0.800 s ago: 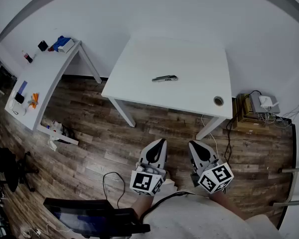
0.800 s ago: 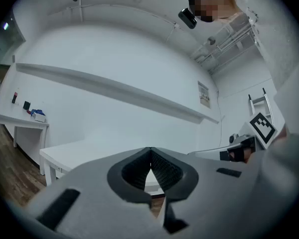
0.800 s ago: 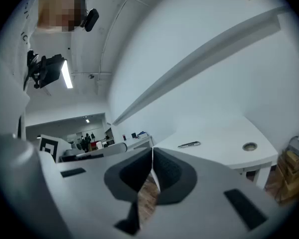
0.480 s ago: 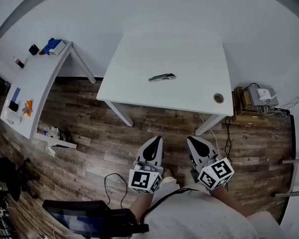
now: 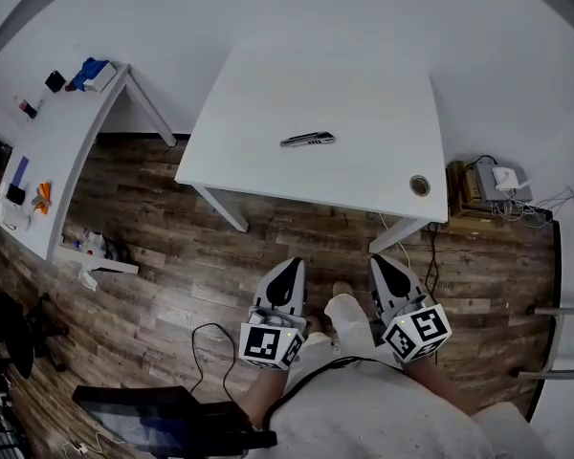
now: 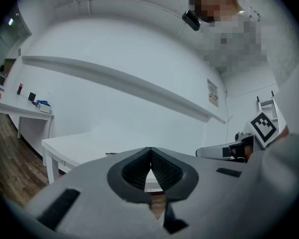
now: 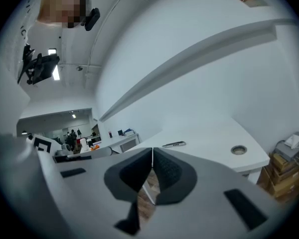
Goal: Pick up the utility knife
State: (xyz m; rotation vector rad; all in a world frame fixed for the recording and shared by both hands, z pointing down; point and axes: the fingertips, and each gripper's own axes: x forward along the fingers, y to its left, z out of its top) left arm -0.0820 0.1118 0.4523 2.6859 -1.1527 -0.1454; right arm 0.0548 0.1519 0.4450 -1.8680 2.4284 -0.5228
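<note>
A slim metallic utility knife [image 5: 307, 140] is seen lying flat on the smooth white table [image 5: 268, 94]; both ribbed-padded grippers, left [image 5: 286, 277] and right [image 5: 386, 273], are closed and empty.

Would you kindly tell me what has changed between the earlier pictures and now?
The view has shifted as the person steps toward the table; a leg now shows between the left claw and right claw. Nothing was grasped or released. The utility knife lies untouched on the table, and both claws stay shut and empty.

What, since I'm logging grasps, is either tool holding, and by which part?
Nothing. The left tool and right tool are shut and empty; the utility knife lies on the white table.
</note>
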